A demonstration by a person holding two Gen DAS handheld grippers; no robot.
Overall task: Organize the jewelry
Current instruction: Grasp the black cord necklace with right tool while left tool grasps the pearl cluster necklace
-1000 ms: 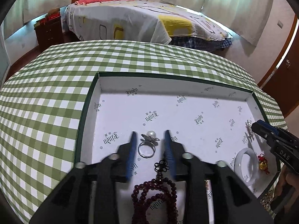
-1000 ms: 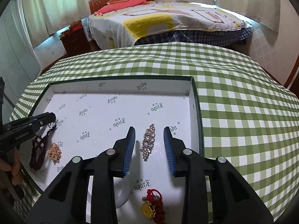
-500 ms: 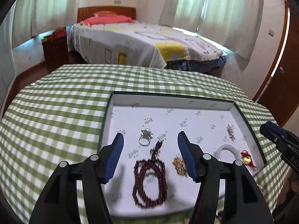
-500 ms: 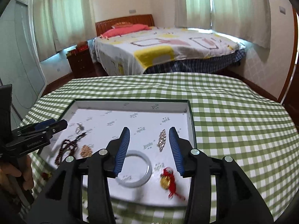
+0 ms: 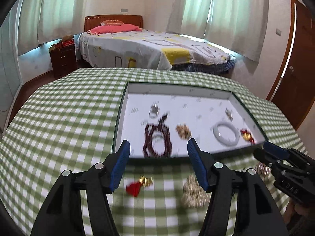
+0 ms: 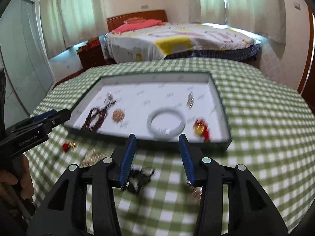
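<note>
Lying in the tray [image 6: 222, 106] are beads [image 6: 95, 119], a ring [image 5: 154, 111], a bangle [image 6: 166, 123] and charms. More jewelry [image 5: 194, 191] sits on the cloth [image 5: 65, 118] by the tray's near edge, below both spread, empty grippers: left [image 5: 158, 165], right [image 6: 157, 157].

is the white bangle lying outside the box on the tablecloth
No, the white bangle lies inside the box.

Home bedroom: bed [image 5: 153, 49], curtains [image 5: 232, 9]
</note>
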